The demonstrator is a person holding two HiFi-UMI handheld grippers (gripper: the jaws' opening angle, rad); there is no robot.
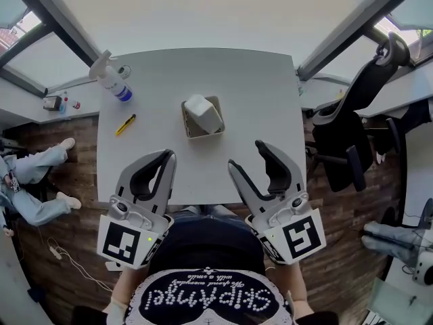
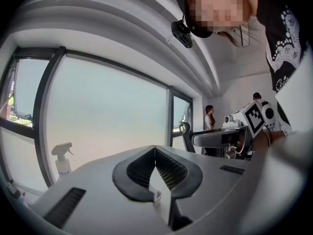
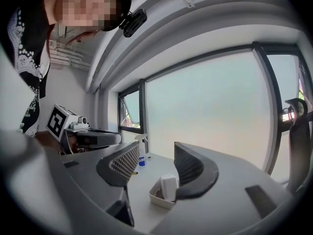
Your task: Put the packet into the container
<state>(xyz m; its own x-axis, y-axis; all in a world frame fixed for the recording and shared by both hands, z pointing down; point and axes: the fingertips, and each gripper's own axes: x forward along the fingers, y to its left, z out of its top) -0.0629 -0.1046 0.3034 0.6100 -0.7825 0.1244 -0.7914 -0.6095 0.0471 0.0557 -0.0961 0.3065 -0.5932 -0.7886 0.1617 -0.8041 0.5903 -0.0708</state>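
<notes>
White table (image 1: 257,93) below wide windows. Packet (image 1: 203,112) stands in the container (image 1: 215,128) mid-table, its lower end hidden by the walls. Left gripper (image 1: 167,156): jaw tips meet, nothing held. Right gripper (image 1: 247,153): jaws apart, empty; in its view one jaw covers the container's right side. Small yellow tool (image 1: 125,124), possibly a cutter, lies near the spray bottle (image 1: 111,78).

The head camera looked steeply down from above, with the container (image 1: 203,117) near the middle of its picture. The right gripper camera sat low and close before the container, facing the window (image 3: 210,111) behind it. The left gripper camera sat low too, left of the container. All three views shared the spray bottle (image 1: 111,78) beyond the container.
</notes>
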